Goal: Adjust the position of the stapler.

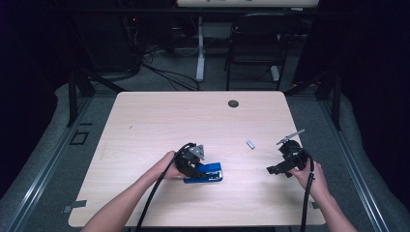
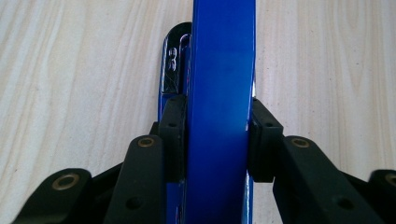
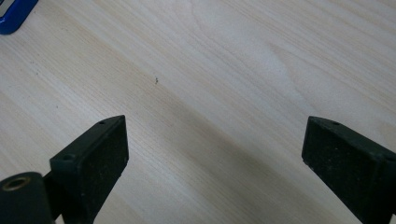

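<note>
A blue stapler (image 1: 210, 172) lies on the light wooden table (image 1: 193, 116), left of centre and near the front. My left gripper (image 1: 199, 171) is shut on it: in the left gripper view its black pads (image 2: 172, 126) press on both sides of the stapler's blue body (image 2: 219, 84), whose front end points away from me. At the right of the table, my right gripper (image 1: 280, 162) stands open and low over bare wood. In the right gripper view its jaws (image 3: 215, 154) are wide apart with nothing between them, and a corner of the stapler (image 3: 13, 14) shows at top left.
A small grey strip of staples (image 1: 250, 144) lies between the two grippers, a little farther back. A round cable hole (image 1: 233, 103) sits near the table's far edge. Beyond the table stand a dark chair (image 1: 258, 38) and a desk leg with cables on the floor.
</note>
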The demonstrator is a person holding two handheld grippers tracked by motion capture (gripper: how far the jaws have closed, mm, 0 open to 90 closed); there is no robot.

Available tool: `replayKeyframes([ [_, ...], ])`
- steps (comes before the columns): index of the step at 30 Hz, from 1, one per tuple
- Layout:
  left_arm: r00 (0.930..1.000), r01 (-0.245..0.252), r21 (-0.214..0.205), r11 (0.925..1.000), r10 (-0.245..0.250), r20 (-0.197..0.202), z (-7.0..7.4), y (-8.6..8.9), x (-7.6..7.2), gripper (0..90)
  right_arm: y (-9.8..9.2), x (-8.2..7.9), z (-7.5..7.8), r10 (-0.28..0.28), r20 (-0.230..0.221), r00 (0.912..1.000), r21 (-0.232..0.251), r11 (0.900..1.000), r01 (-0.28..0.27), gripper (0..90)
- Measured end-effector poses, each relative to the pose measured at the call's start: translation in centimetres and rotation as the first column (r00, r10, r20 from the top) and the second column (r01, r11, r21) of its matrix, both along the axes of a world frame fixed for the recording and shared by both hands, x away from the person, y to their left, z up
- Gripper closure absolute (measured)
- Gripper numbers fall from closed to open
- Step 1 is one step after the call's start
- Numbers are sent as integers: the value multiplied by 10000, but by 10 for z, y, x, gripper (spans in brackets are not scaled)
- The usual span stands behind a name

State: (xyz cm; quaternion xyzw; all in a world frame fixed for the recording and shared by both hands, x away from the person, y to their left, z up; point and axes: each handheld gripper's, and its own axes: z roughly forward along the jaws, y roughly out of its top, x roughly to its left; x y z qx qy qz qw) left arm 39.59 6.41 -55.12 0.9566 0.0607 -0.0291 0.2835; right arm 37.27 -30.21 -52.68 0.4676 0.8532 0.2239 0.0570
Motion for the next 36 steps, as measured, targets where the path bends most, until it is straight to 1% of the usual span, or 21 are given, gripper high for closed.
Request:
replayKeyframes([
  [1,10000,60,-11,10000,-60,-11,0,-1,-1,657,-1,1,1,126,-69,9999,-174,9998,-127,69],
  [3,9999,107,8,9999,-107,12,0,-2,-2,656,-1,1,1,225,-145,9996,-185,9996,-228,69],
  [5,9998,175,-39,9998,-175,-39,0,-2,-2,656,-2,1,2,304,-171,9994,-350,9989,-310,69],
  [7,9994,316,44,9995,-316,-145,1,-3,-3,656,-2,1,2,313,-172,9994,-360,9988,-319,69],
  [9,9996,271,-54,9996,-272,-38,0,-4,-4,656,-1,1,1,291,-212,9994,-269,9992,-297,69],
  [11,9997,228,-12,9997,-228,51,0,-5,-5,656,0,1,1,258,-179,9995,-203,9995,-262,69],
  [13,9997,237,-36,9997,-237,24,0,-4,-6,656,0,1,1,274,-197,9994,-111,9996,-276,69],
  [16,9997,261,-48,9996,-261,-23,0,-5,-6,656,-1,1,1,313,-219,9993,-244,9992,-318,69],
  [17,9996,296,-41,9996,-296,-47,0,-5,-7,655,0,1,0,303,-222,9993,-85,9995,-305,69],
  [18,9994,328,-41,9995,-328,-48,0,-6,-7,656,-1,1,1,309,-194,9993,-238,9992,-314,69],
  [22,9992,395,-58,9992,-395,-56,0,-8,-11,655,0,1,-1,186,-115,9998,-129,9997,-188,69],
  [23,9993,376,-55,9993,-377,-21,0,-9,-12,655,0,1,0,304,-192,9994,-225,9993,-308,69],
  [26,9992,377,-100,9992,-378,-100,-1,-9,-13,654,0,1,0,305,-191,9994,-212,9993,-309,69],
  [28,9993,358,-37,9994,-359,-54,0,-10,-14,654,-1,2,1,444,-276,9986,-360,9983,-454,69],
  [29,9991,392,-107,9992,-394,-150,-1,-10,-14,654,-1,2,1,469,-291,9985,-374,9982,-479,69],
  [30,9992,383,-119,9992,-385,-147,-1,-11,-15,654,-1,2,1,458,-309,9985,-370,9982,-470,69],
  [31,9992,390,-55,9992,-391,-84,0,-11,-16,653,1,1,-1,234,-153,9996,-196,9995,-237,69],
  [32,9992,379,-37,9993,-379,-97,0,-11,-16,653,1,1,-1,270,-183,9995,-208,9994,-274,69],
  [33,9993,348,-79,9994,-349,-128,-1,-11,-16,653,0,2,1,446,-340,9984,-353,9983,-458,69],
  [34,9994,321,-91,9994,-323,-122,-1,-11,-16,653,0,1,0,401,-312,9987,-237,9989,-409,69],
  [36,9995,282,-72,9996,-283,-123,0,-11,-17,652,0,2,0,453,-323,9985,-287,9985,-462,69],
])
